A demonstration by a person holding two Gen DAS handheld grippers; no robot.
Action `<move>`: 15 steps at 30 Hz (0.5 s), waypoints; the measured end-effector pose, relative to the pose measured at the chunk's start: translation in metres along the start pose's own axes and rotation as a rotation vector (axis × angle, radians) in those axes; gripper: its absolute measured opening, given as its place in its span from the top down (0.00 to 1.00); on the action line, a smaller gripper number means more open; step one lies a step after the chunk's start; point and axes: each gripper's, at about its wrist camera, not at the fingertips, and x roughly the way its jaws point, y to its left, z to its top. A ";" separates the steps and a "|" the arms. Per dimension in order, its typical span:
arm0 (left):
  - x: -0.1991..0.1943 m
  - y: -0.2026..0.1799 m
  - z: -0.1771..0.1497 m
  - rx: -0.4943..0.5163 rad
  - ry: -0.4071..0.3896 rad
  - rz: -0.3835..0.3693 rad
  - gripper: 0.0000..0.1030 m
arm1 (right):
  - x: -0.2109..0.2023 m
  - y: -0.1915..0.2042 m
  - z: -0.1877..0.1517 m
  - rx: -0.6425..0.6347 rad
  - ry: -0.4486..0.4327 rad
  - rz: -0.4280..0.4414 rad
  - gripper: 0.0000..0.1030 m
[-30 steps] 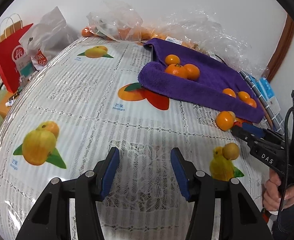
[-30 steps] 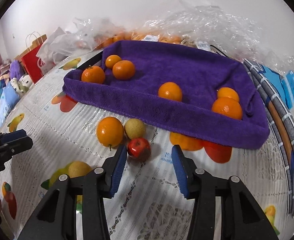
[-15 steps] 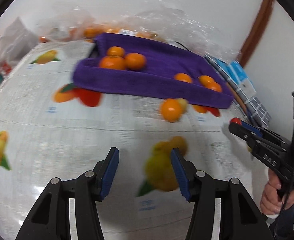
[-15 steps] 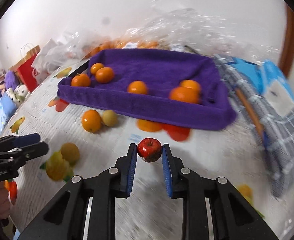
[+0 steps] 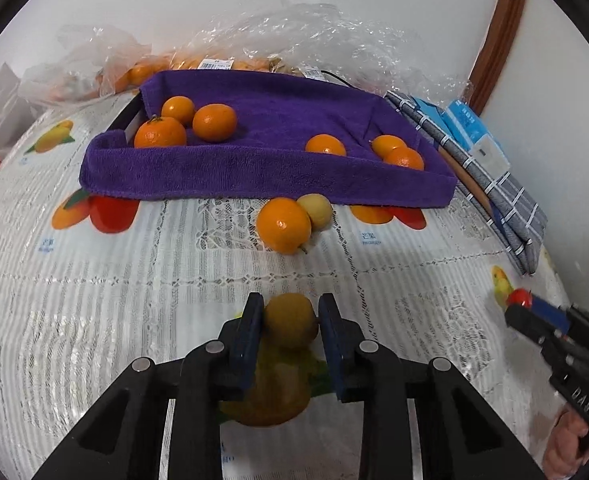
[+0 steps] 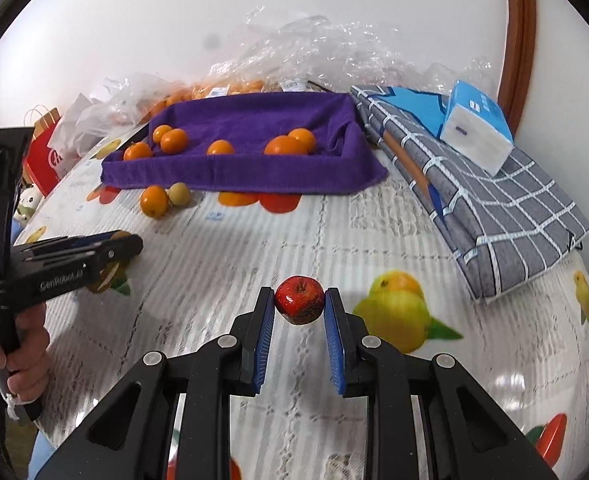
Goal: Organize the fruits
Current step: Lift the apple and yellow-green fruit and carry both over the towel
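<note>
A red apple sits clamped between the right tongs. The left tongs grip a brownish fruit, perhaps a pear. Ahead of both, an orange lies before the purple towel.

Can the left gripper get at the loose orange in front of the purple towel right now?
Probably not yet. The left gripper is already shut on a yellow-brown fruit, so the jaws are full. The path itself looks free: only bare tablecloth lies between it and the orange.
</note>
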 end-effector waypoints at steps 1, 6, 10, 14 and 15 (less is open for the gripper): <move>-0.004 0.002 -0.001 -0.006 -0.006 0.001 0.74 | -0.002 0.002 -0.002 -0.001 0.001 -0.001 0.76; -0.016 0.006 -0.002 -0.006 -0.021 0.013 0.74 | -0.012 0.014 -0.003 -0.003 -0.018 -0.027 0.76; -0.022 0.013 0.011 0.017 -0.034 0.062 0.74 | -0.014 0.022 0.006 0.019 -0.048 -0.059 0.76; -0.030 0.026 0.033 -0.003 -0.076 0.049 0.74 | -0.007 0.026 0.027 0.053 -0.079 -0.075 0.76; -0.031 0.029 0.040 -0.009 -0.090 0.047 0.74 | -0.003 0.026 0.036 0.061 -0.088 -0.079 0.76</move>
